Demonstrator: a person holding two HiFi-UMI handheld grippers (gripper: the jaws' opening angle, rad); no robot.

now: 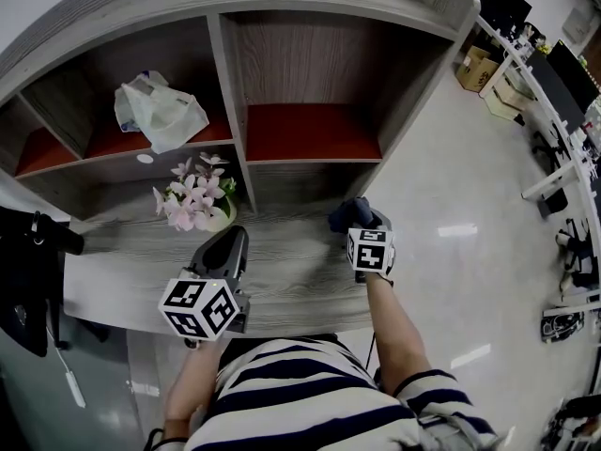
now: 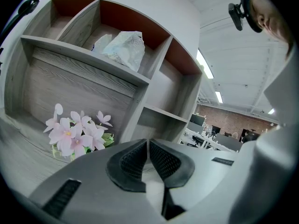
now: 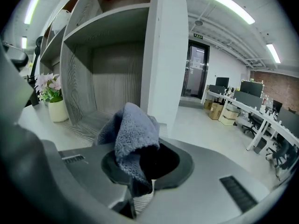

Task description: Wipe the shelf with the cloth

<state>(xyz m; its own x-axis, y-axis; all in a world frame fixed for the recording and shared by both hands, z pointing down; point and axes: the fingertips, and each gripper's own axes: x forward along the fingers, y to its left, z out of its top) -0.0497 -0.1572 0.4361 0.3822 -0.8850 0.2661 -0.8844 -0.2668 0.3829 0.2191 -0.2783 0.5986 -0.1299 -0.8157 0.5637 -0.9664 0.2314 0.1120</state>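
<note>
The grey wooden shelf unit (image 1: 300, 242) has a wide lower board and red-floored compartments above. My right gripper (image 1: 362, 219) is shut on a blue-grey cloth (image 3: 131, 139), which bunches out of the jaws over the right end of the lower board; the cloth (image 1: 349, 212) shows as a dark lump in the head view. My left gripper (image 1: 223, 250) hangs above the middle of the board, just in front of the flowers, its dark ribbed pads (image 2: 133, 160) almost touching and nothing between them.
A pot of pink flowers (image 1: 195, 198) stands on the lower board left of the divider. A white plastic bag (image 1: 158, 109) lies in the upper middle compartment. A dark object (image 1: 28, 271) hangs at the left. Desks and boxes (image 1: 479, 69) stand across the pale floor to the right.
</note>
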